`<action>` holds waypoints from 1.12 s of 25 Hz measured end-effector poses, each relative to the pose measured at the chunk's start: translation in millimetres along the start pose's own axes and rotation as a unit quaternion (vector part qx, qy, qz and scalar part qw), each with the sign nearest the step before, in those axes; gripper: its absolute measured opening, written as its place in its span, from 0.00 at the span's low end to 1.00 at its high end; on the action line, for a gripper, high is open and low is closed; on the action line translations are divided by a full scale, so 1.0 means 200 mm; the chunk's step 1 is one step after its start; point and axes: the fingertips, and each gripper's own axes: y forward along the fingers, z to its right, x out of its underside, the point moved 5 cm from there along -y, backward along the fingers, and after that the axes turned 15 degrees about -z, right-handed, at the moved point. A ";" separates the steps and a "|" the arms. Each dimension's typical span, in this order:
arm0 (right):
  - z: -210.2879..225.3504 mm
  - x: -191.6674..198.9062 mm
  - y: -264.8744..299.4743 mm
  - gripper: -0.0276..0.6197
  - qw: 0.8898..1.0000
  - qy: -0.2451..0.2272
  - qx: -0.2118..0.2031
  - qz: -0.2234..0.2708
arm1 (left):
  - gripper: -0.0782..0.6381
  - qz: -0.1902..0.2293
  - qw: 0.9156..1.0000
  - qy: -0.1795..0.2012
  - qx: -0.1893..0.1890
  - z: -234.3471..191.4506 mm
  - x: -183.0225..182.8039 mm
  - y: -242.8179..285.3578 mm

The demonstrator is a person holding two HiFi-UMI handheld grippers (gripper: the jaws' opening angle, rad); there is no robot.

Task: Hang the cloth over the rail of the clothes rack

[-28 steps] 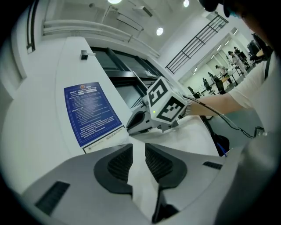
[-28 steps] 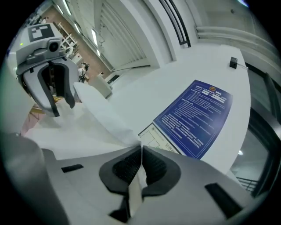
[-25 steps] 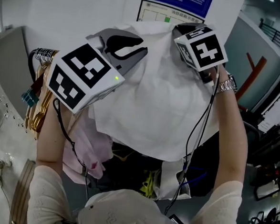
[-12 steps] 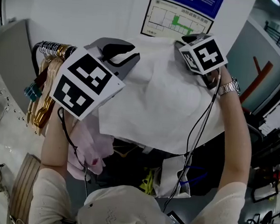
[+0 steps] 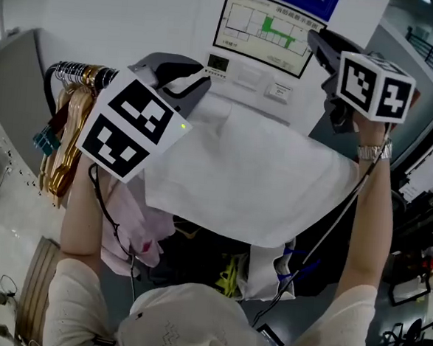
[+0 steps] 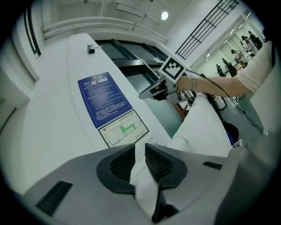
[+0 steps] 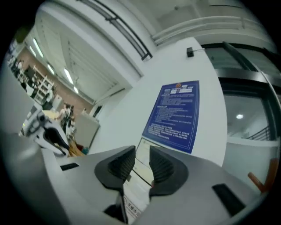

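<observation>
White wall with blue notice (image 7: pixel 175 114) behind; cloth (image 5: pixel 252 186) spread out in front of the person.
Left gripper (image 6: pixel 139 160) clamped on a fold of the cloth's left edge, near the hangers (image 5: pixel 65 132). Right gripper (image 7: pixel 140 163) off the cloth, up at the right, jaws have just been opening, nothing between them.

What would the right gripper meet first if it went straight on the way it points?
The right gripper, whose jaws have just been opening with nothing between them, points at the wall. It would probably meet the white plan sheet below the blue poster first. Nothing shows in between, though depth is unclear.
</observation>
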 end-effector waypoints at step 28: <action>-0.54 0.87 -0.87 0.21 0.984 0.048 0.151 0.087 | 0.21 0.138 0.956 -0.208 -0.153 0.26 0.28 -0.26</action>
